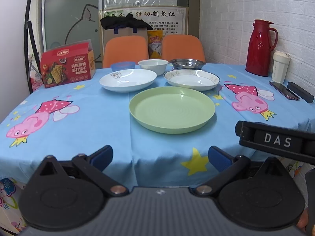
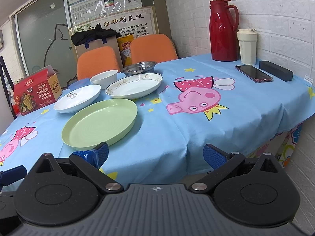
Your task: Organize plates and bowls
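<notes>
Both grippers hover at the near edge of the table, level and pointing across it, well short of the dishes. The left gripper (image 1: 160, 156) has its blue-padded fingers spread wide with nothing between them; the right gripper (image 2: 155, 154) is likewise released and empty.

The landmark is the green plate (image 1: 171, 110), round, matte plastic with faint concentric rings and a low raised rim, lying nearest the grippers on the blue cartoon tablecloth (image 1: 94, 122). Just behind it to the left sits a glossy white plate (image 1: 128, 80) with a small printed motif; behind it to the right is a white china plate (image 1: 191, 79) with a floral, dark-edged rim. Farther back stand a plain white bowl (image 1: 153, 66), a shiny steel dish (image 1: 187, 63) and a translucent blue bowl (image 1: 123, 65). All the dishes look empty.

Well right of the green plate, by the brick wall, stands a red jug (image 1: 259, 48).
</notes>
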Available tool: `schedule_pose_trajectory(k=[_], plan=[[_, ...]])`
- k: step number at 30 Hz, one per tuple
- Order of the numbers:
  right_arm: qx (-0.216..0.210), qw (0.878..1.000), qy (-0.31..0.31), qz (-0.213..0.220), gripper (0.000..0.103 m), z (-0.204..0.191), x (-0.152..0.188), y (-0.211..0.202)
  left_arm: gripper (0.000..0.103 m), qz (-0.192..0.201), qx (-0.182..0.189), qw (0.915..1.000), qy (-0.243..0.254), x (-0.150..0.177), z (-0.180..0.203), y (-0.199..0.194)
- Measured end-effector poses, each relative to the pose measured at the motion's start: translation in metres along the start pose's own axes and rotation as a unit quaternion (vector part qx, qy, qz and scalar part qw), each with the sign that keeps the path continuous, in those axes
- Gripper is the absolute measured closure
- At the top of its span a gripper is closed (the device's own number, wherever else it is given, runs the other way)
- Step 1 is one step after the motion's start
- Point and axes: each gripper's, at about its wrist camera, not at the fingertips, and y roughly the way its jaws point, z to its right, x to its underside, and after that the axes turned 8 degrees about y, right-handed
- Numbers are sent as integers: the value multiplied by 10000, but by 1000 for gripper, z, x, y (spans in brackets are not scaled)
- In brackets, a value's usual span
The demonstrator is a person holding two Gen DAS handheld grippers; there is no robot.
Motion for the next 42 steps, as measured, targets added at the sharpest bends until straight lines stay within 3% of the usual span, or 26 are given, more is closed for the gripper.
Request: schedule_pose_trajectory(k=[32,42], plan=[[8,9999,-75,-133,12,-3,2,7,0,-154,7,9998,-101,-1,-8,9],[150,9997,129,-133,12,12,-4,23,0,-392,99,9987,-320,-8,-25,37]])
